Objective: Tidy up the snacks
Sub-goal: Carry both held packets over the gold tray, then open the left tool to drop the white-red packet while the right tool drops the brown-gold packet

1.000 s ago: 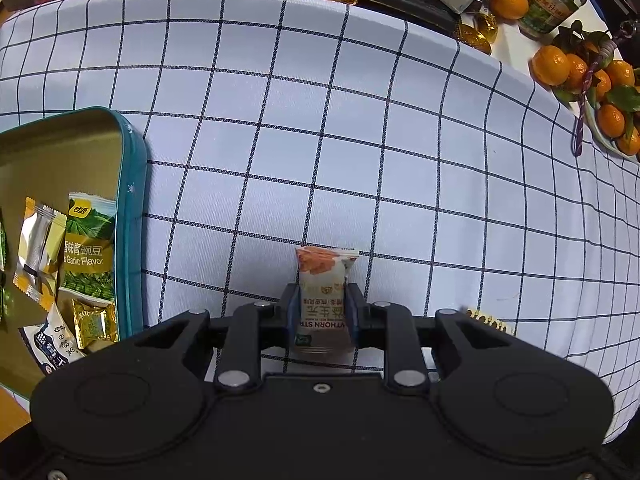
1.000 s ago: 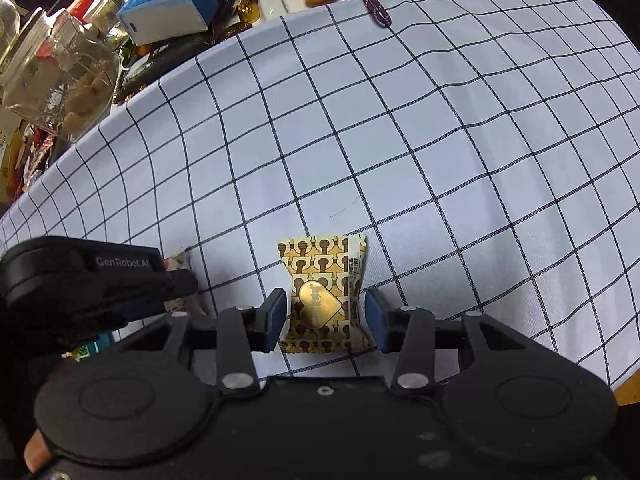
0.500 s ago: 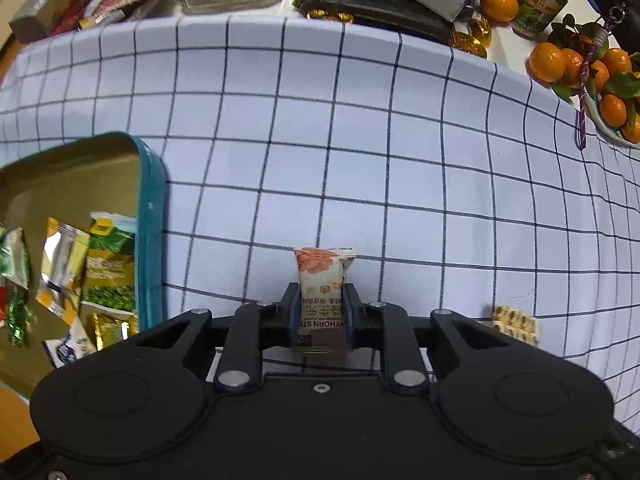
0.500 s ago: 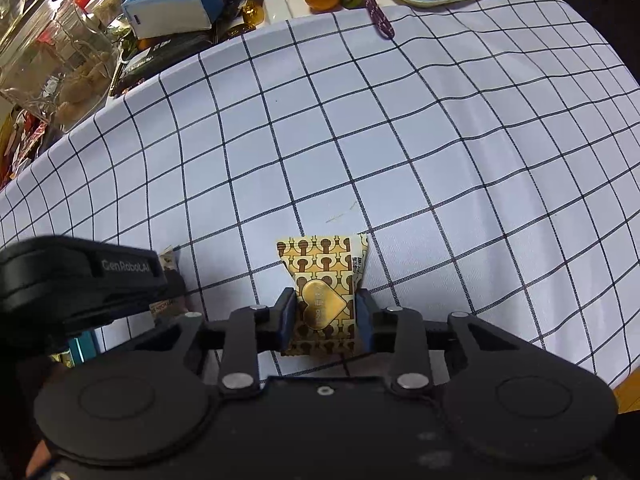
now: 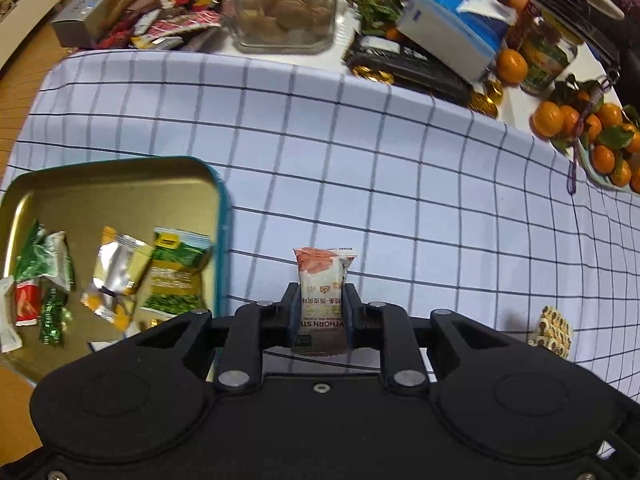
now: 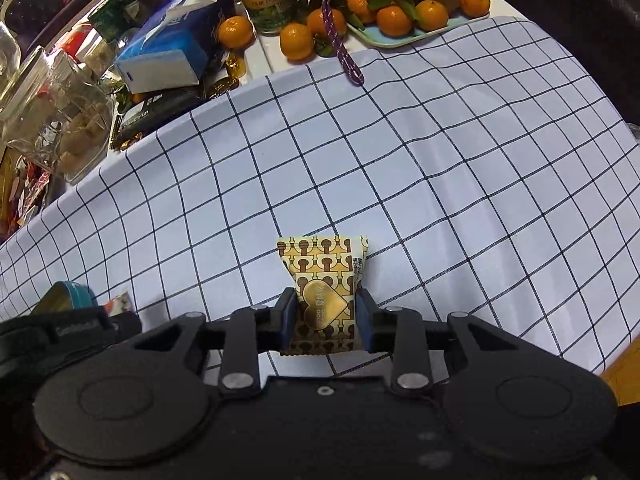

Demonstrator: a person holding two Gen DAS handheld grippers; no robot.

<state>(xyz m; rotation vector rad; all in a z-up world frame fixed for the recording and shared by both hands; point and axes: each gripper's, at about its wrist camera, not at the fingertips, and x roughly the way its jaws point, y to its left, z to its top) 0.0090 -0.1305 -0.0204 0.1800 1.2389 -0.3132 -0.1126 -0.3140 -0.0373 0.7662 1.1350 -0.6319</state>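
Note:
My left gripper (image 5: 322,300) is shut on a white and orange hawthorn snack packet (image 5: 323,280), held upright above the checked cloth, just right of a teal tin (image 5: 222,216) that holds several snack packets. My right gripper (image 6: 325,308) is shut on a gold and brown patterned candy packet (image 6: 322,276), lifted over the cloth. That candy packet also shows at the right in the left wrist view (image 5: 554,330). The tin's corner (image 6: 74,292) and the left gripper's body (image 6: 68,330) show at the lower left of the right wrist view.
The far table edge is crowded: a glass jar of biscuits (image 5: 280,4), a blue tissue box (image 5: 456,28), a dark remote (image 5: 408,66), gold coins, a green-labelled jar (image 5: 548,56), a plate of tangerines (image 6: 404,4) with a purple cord (image 6: 340,40). The cloth's edge lies at the right.
The right gripper closed on the gold candy packet and lifted it. Both grippers rose and drew back, and the tin came further into the left wrist view.

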